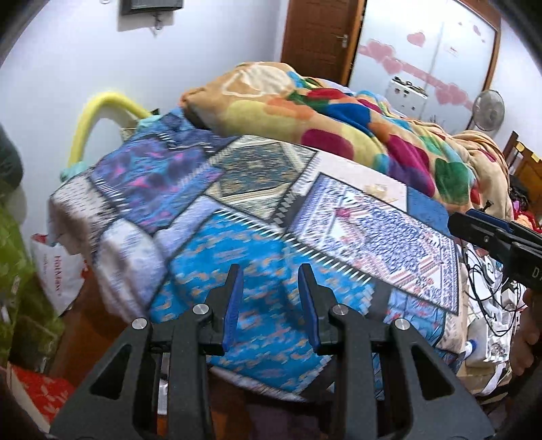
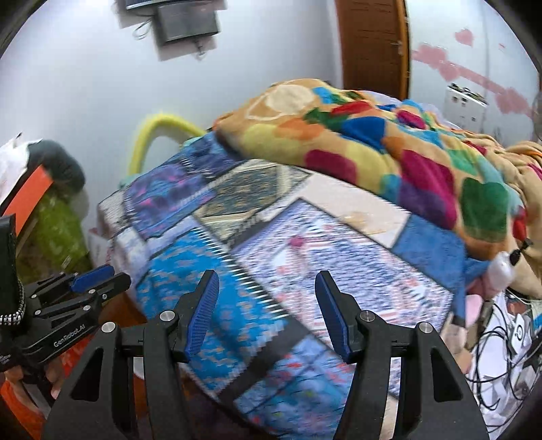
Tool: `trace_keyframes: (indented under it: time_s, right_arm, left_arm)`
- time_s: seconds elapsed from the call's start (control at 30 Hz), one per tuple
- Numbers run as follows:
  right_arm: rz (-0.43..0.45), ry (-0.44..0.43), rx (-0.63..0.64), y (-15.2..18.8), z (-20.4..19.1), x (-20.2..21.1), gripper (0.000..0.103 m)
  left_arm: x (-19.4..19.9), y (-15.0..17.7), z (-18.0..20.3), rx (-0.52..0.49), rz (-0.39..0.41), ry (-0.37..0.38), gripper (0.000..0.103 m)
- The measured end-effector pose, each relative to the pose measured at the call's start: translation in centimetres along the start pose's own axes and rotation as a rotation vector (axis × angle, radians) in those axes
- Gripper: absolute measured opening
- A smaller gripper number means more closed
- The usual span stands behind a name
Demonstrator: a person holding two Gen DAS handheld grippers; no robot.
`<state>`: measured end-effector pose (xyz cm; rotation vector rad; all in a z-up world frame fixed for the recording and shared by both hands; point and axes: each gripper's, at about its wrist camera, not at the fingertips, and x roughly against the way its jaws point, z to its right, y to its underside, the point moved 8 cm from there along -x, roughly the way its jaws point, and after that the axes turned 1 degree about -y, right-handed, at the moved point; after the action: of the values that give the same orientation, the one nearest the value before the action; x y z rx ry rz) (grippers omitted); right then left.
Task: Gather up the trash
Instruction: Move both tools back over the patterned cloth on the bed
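In the left wrist view the left claw fills the bottom centre of the frame, its two blue-padded fingers spread apart with nothing between them, hanging over the turquoise patch of a patchwork bedspread. In the right wrist view the right claw sits likewise at the bottom centre, released and spread wider, empty, above the same bedspread. Each claw shows in the other's view: the right one enters the left wrist view at the right edge, the left one lies at the lower left of the right wrist view. On the pale patch of the bedspread, right of centre in both views, lies a small crumpled clear wrapper, and a little nearer on the blue-and-white patterned patch sits a small pink scrap; both are well ahead of the claw tips and blurred, so what they are made of is hard to tell. Behind them, across the upper right, a thick blanket with coloured hearts is heaped on the bed. A tangle of black cables lies at the right edge beside the bed. At the upper left a yellow curved tube stands against the white wall, and a brown door shows at the top.
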<state>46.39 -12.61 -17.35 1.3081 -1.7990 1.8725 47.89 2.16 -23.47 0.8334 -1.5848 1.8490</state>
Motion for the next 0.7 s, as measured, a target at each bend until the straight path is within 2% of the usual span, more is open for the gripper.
trace_keyframes:
  time_s: [0.1,0.23,0.3,0.33,0.37,0.47,0.7]
  right_arm:
    - [0.0,0.03,-0.023,-0.5,2.4,-0.6,0.055]
    - [-0.032,0.022,-0.052,-1.0,4.7,-2.6,0.055]
    - [-0.047,0.031,-0.068,-1.5,6.0,-3.9,0.055]
    - [-0.051,0.031,-0.074,-1.5,6.4,-4.2,0.055]
    - [-0.056,0.031,-0.085,-1.7,7.0,-4.8,0.055]
    - [-0.069,0.03,-0.109,-2.4,8.3,-6.5,0.055]
    - [-0.062,0.061,-0.137,-4.0,10.8,-9.9,0.055]
  left_arm:
    - [-1.9,-0.9,1.8,-0.011,-0.02,0.029,0.033]
    - [-4.3,-1.8,3.8,-0.054,-0.042,0.034,0.033]
    - [-5.2,-2.2,4.8,-0.067,-0.053,0.058,0.04]
    - [-5.8,-2.5,5.4,-0.071,-0.057,0.076,0.052]
    - [-6.1,-2.7,5.7,-0.066,-0.052,0.087,0.058]
    - [-7.4,-3.6,6.5,-0.043,-0.033,0.125,0.06]
    - [-11.8,-5.4,6.8,0.026,-0.056,0.135,0.06]
